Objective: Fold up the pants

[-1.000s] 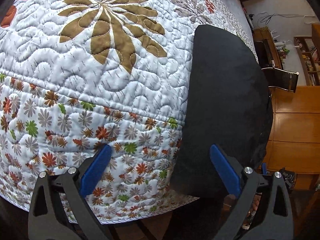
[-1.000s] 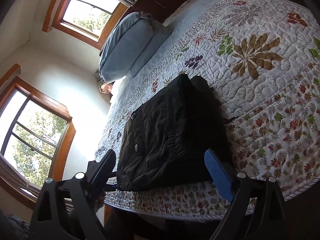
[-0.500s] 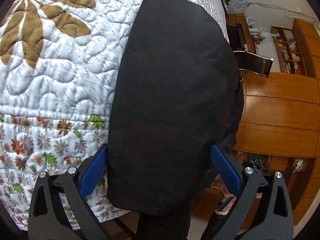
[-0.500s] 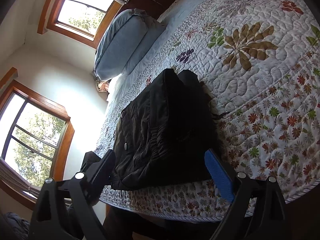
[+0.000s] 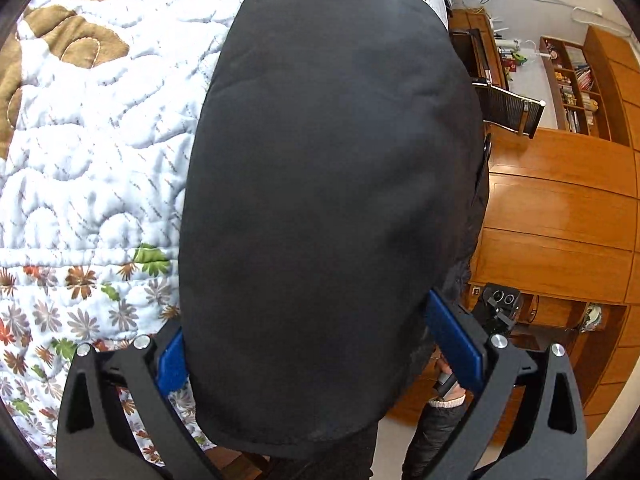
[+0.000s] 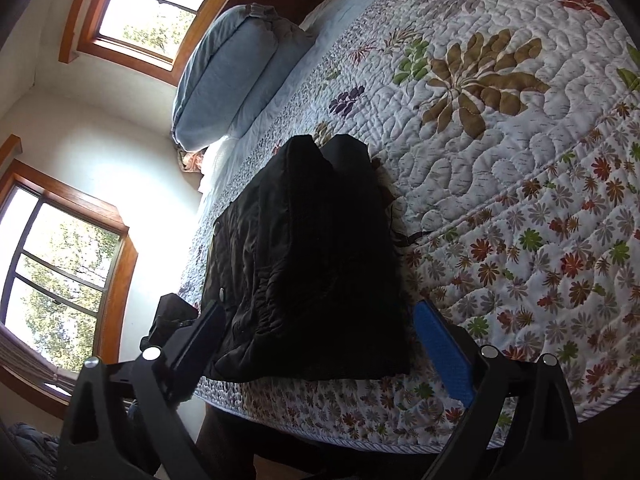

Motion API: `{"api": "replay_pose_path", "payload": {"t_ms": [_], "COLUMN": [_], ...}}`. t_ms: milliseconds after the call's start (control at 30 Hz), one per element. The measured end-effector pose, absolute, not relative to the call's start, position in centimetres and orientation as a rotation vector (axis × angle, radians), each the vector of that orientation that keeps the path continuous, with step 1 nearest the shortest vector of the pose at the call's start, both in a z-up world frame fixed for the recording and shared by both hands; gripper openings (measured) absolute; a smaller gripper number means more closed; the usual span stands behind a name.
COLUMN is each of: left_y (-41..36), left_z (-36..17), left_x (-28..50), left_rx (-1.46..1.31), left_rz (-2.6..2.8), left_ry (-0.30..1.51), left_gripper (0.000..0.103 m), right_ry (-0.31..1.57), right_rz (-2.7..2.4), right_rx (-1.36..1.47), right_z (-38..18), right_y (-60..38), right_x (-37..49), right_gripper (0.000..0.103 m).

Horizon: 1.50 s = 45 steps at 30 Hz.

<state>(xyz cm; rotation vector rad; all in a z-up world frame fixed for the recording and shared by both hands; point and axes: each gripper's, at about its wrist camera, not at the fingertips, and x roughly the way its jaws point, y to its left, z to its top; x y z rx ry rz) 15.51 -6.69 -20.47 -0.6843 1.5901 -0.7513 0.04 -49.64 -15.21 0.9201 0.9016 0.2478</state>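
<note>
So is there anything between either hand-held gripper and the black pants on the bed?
Nothing visible. The black pants lie on the quilt, directly ahead of the open right hand-held gripper and open left hand-held gripper.

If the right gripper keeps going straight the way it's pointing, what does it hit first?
Most likely the black pants on the quilt: their near edge sits between the right gripper's open jaws, dead ahead. Exact gap is hard to judge.

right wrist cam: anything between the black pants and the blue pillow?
Nothing stands there. In the right wrist view only bare floral quilt and a strip of pale sheet separate the black pants from the blue pillow.
</note>
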Motion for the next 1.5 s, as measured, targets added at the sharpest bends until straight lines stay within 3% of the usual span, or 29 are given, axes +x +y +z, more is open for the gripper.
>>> {"api": "replay_pose_path", "payload": {"t_ms": [367,700,933,1067,1200,1500], "left_y": [-9.4,-12.0,-11.8,-11.4,-10.6,-8.3], "left_z": [-19.1,-20.1,-20.6,-20.3,-20.3,-20.3], "left_x": [16.0,16.1,16.1,16.2,16.4,18.1], "left_rx": [-0.594,-0.643,-0.648,-0.624,-0.641,-0.727], "left_rz": [-0.706,-0.729,-0.748,-0.742,-0.767,-0.749], "left_ry": [1.592,1.626,1.61,1.594,1.558,1.504], "left_gripper": [0.1,0.1,0.1,0.093,0.075,0.068], "right_ry": [1.003,1.078,1.037,1.008,0.983,0.951], "right_rz": [0.38,0.378,0.365,0.377,0.401,0.446], "right_rx": [1.037,0.881,0.81,0.786,0.795,0.784], "right_z": [-18.9,-19.2,-18.4,-17.2,-16.6,-14.8], "right_y": [-49.2,-46.5,-46.1,-45.9,-45.6,-43.8], "right_x": [3.4,5.7,5.2,5.3,5.6,8.9], "right_gripper": [0.099,0.099,0.075,0.059,0.056,0.054]}}
